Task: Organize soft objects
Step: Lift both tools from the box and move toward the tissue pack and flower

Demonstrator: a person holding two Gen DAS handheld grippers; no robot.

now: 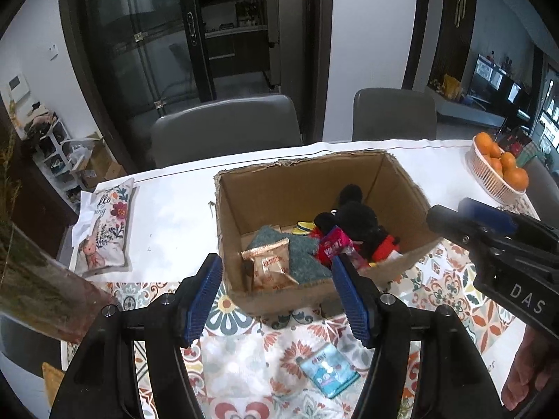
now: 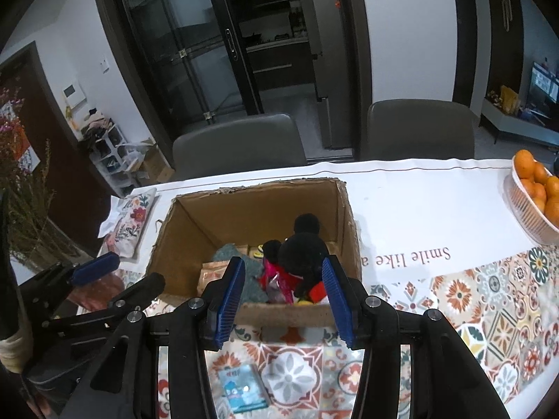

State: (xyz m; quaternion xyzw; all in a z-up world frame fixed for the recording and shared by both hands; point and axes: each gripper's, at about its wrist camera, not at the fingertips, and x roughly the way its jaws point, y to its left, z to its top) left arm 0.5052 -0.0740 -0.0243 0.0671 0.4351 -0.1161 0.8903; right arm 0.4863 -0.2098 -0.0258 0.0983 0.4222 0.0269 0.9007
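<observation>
An open cardboard box [image 1: 398, 188] [image 2: 251, 209] stands on the table. Inside lie a black plush toy with red parts [image 1: 360, 220] [image 2: 304, 248], a teal knitted cloth [image 1: 304, 255] [image 2: 227, 253], tan snack packets [image 1: 270, 262] and a pink packet [image 1: 333, 244]. A small light-blue packet [image 1: 328, 372] [image 2: 244, 387] lies on the patterned cloth in front of the box. My left gripper [image 1: 276, 262] hovers open before the box's near wall, nothing between its blue pads. My right gripper [image 2: 283, 265] is open too, over the near wall by the plush toy, and holds nothing.
A floral cushion [image 1: 104, 230] [image 2: 134, 220] lies left of the box. A white basket of oranges [image 1: 489, 178] [image 2: 531, 220] sits at the far right. A vase of dried flowers [image 1: 42, 279] stands close on the left. Two grey chairs [image 1: 227, 129] face the far edge.
</observation>
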